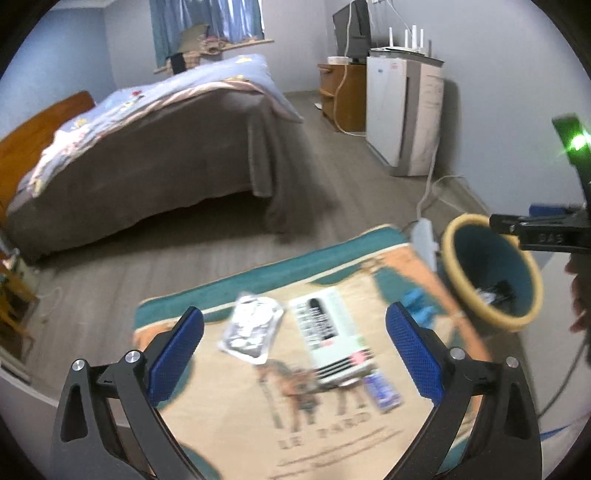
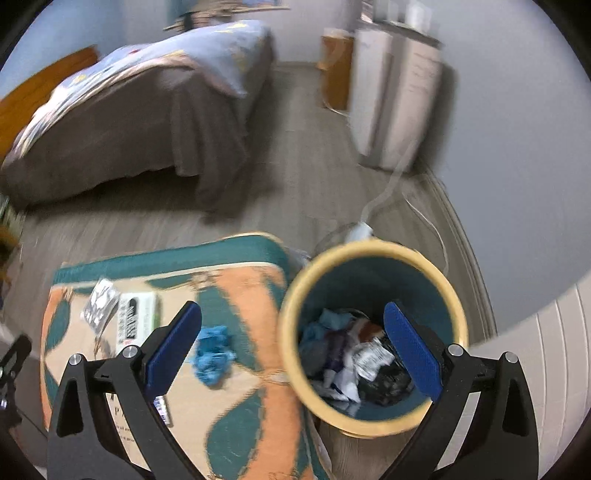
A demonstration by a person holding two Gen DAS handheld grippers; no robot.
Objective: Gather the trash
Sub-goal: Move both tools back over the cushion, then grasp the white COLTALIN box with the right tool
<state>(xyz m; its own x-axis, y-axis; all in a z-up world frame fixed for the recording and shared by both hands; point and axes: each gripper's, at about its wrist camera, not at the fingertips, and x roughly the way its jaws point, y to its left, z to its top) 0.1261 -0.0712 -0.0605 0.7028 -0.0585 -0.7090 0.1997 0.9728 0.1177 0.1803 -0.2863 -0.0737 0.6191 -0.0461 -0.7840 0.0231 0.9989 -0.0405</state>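
Bed [image 1: 147,140] at left, brown cover, pale blue quilt on top. Curtained window [image 1: 210,22] behind bed. Tall white appliance [image 1: 402,114] against right wall, wooden cabinet [image 1: 341,96] beyond it. Teal-and-orange rug [image 2: 243,295] on grey wood floor [image 1: 332,177]. White cable [image 2: 391,184] trails across floor near wall.

The print on the white box [image 1: 334,328] smears with motion, so I can't read it, and the lettering on the rug [image 1: 332,435] breaks off at the picture's lower edge. Down in the bin [image 2: 373,251] the scraps run together into one jumble. The right tool [image 1: 543,229] is cut off at the frame's side. The bed [image 2: 122,110] is a soft blur.
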